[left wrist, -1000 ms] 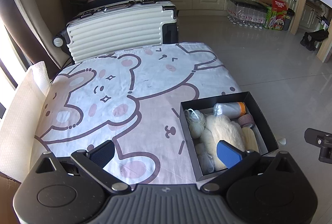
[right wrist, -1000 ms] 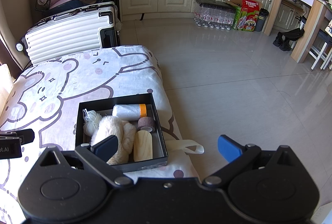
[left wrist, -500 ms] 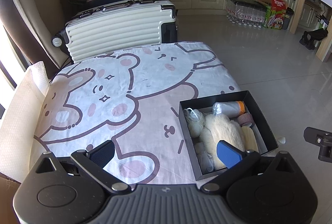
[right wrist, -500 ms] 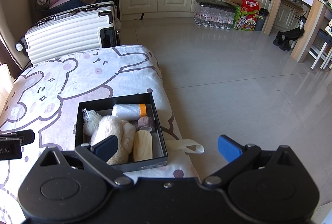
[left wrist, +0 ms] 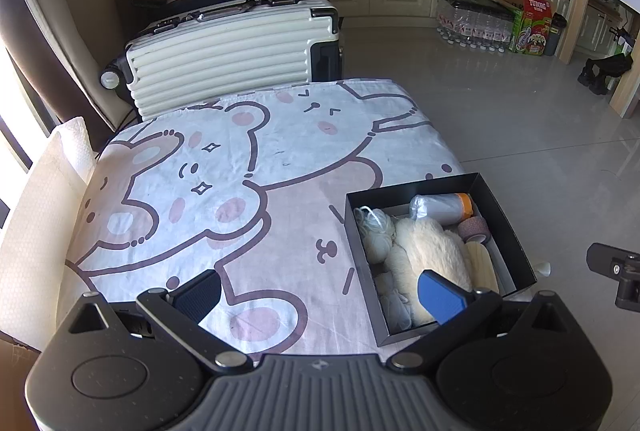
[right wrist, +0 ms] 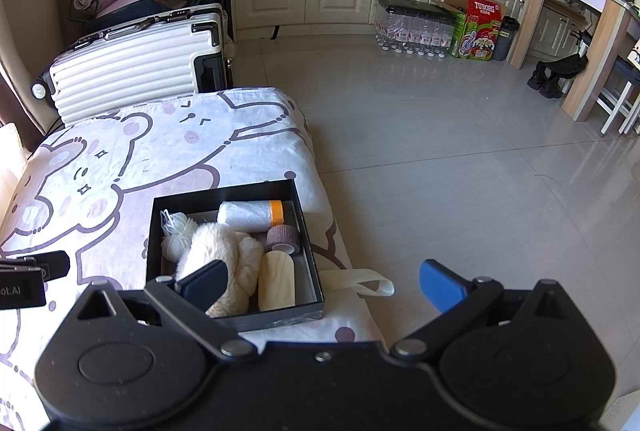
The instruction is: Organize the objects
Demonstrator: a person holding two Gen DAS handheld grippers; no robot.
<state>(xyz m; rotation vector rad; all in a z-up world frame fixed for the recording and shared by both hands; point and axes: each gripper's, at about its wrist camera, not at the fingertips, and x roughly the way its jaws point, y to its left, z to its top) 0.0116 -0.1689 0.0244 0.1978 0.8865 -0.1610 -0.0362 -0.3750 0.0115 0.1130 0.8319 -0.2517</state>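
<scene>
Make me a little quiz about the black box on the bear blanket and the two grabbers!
1. True or false: the black box sits on the bear blanket.
2. Which lies beside the wooden block: A) fluffy toy, B) suitcase, C) bottles?
3. Fill in: the left gripper and right gripper are both ____ and hold nothing.

Key: 1 true; 2 A; 3 open.

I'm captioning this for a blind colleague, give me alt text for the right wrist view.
An open right gripper hovers over a black box holding a fluffy toy, yarn, a plastic roll and a wooden block, on a bear-print sheet.
</scene>
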